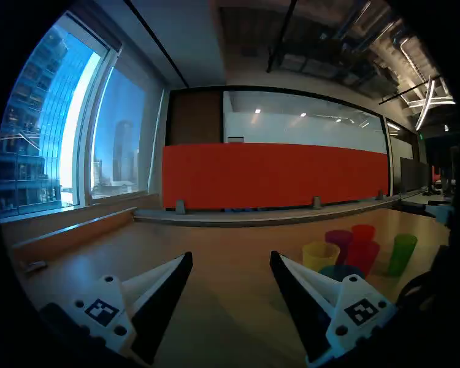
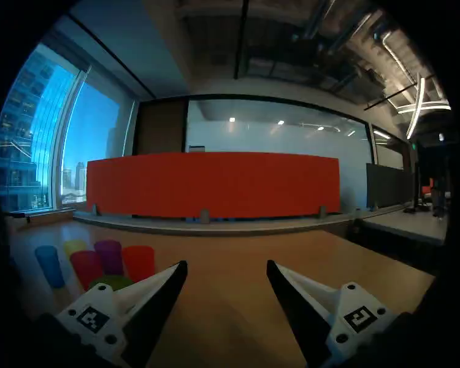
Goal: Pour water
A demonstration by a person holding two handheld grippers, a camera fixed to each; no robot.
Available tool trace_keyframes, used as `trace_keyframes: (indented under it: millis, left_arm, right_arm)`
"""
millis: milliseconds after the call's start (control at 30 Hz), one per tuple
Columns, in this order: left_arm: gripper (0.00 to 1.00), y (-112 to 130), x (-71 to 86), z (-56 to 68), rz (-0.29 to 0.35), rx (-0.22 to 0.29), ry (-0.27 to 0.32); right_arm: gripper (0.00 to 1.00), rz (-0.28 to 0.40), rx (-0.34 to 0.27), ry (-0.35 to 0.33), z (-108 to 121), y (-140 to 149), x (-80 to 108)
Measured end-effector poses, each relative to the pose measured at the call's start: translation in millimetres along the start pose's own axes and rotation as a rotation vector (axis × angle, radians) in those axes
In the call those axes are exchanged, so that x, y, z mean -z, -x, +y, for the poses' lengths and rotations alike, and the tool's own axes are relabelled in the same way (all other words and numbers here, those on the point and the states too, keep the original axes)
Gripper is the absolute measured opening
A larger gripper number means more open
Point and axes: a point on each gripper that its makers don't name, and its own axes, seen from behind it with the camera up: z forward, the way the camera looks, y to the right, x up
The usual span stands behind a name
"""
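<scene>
Several coloured plastic cups stand in a cluster on the wooden table. In the left gripper view they sit to the right: a yellow cup, a purple cup, a red cup and a green cup. My left gripper is open and empty, and its right finger partly hides a teal cup. In the right gripper view the cluster lies to the left, with a blue cup, purple cup and orange cup. My right gripper is open and empty over bare table.
An orange partition runs along the table's far edge. Tall windows and a wooden sill stand to the left. Beyond the right end of the table is another desk.
</scene>
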Motion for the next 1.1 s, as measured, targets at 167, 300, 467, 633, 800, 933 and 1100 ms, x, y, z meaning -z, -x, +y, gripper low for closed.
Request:
trace_keyframes:
  millis: [167, 300, 467, 633, 800, 933, 1100]
  left_arm:
    - [0.94, -0.1, 0.1, -0.3, 0.0, 0.0, 0.0]
    - [0.94, 0.1, 0.0, -0.6, 0.0, 0.0, 0.0]
    - [0.93, 0.2, -0.2, -0.4, 0.0, 0.0, 0.0]
    - [0.94, 0.1, -0.1, -0.3, 0.0, 0.0, 0.0]
    - [0.94, 0.2, -0.1, -0.7, 0.0, 0.0, 0.0]
    - [0.94, 0.2, -0.2, -0.6, 0.0, 0.0, 0.0]
    - [0.94, 0.2, -0.6, -0.1, 0.0, 0.0, 0.0]
  right_arm:
    - [1.0, -0.002, -0.001, -0.002, -0.7, 1.6, -0.4]
    - [1.0, -0.002, -0.003, -0.009, -1.5, 1.6, -0.8]
    - [1.0, -0.002, -0.001, -0.009, -1.8, 0.1, -0.7]
    - [1.0, -0.003, 0.0, -0.009, -1.9, 0.4, -0.4]
    - [1.0, -0.003, -0.001, -0.009, -1.9, 1.6, -0.8]
    - [1.0, -0.003, -0.002, -0.009, -1.5, 1.7, -1.1]
    - [1.0, -0.003, -0.002, -0.009, -1.5, 0.7, -0.6]
